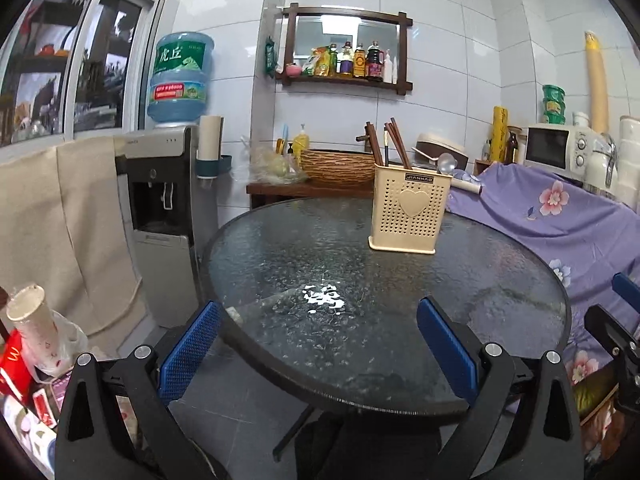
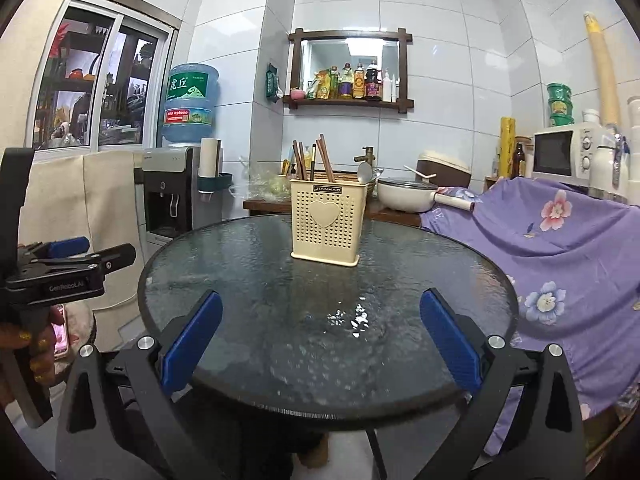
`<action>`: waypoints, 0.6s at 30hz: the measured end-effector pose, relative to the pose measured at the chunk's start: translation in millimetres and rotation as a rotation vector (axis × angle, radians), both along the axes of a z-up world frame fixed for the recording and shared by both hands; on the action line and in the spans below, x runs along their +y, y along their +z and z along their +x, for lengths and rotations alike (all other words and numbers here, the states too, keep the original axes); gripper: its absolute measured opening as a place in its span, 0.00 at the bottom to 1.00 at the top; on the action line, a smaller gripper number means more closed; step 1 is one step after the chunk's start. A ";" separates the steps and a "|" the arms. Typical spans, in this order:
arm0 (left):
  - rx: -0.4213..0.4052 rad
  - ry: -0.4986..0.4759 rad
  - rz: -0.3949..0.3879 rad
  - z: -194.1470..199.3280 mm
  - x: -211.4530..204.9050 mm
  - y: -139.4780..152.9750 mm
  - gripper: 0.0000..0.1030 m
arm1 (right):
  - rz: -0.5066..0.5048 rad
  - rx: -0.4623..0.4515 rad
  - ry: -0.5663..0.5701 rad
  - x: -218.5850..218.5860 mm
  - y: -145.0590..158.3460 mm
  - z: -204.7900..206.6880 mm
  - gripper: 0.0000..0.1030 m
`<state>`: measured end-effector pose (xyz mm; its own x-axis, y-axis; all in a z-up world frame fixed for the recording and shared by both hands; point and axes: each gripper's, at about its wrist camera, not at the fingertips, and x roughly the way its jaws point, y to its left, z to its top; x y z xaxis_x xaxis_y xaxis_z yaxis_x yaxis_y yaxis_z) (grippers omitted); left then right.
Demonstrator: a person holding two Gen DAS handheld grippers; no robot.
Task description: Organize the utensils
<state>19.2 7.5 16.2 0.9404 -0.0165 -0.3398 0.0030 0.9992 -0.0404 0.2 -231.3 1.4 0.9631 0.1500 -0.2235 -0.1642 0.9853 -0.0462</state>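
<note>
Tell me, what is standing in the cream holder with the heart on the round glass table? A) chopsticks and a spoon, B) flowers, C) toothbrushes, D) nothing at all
A: brown chopsticks and a metal spoon stick up out of the cream holder, which stands alone on the glass table; both tools are open and hold nothing.

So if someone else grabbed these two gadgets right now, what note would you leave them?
Left hand-held gripper: open, holding nothing.
Right hand-held gripper: open, holding nothing.
Both sit at the near edge of the round glass table.
The cream utensil holder stands upright on the far side, with chopsticks and a spoon already in it.
No loose utensils show on the glass, so sorting looks done; check off-camera for leftovers.
</note>
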 end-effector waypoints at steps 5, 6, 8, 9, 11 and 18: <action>-0.066 -0.012 0.032 -15.7 -6.5 6.1 0.94 | 0.007 0.001 0.001 0.9 -0.3 -19.6 0.95; -0.078 -0.014 0.040 -17.5 -7.7 6.6 0.94 | 0.007 -0.002 0.005 1.3 1.6 -20.0 0.95; -0.078 -0.024 0.046 -18.8 -9.7 6.1 0.94 | 0.002 -0.016 0.007 0.6 5.4 -19.4 0.95; -0.072 -0.028 0.040 -17.6 -8.3 6.1 0.94 | 0.001 -0.025 0.005 0.1 7.2 -20.1 0.95; -0.068 -0.031 0.020 -18.5 -6.6 5.3 0.94 | -0.001 -0.037 0.004 -0.8 10.5 -20.5 0.95; -0.075 -0.004 0.046 -21.7 -9.9 6.2 0.94 | 0.002 -0.048 0.004 -4.3 13.9 -20.2 0.95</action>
<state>-2.5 -2.4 22.4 0.9632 -0.0062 -0.2687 0.0080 1.0000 0.0056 -20.0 -235.6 15.3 0.9720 0.1547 -0.1770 -0.1663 0.9847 -0.0522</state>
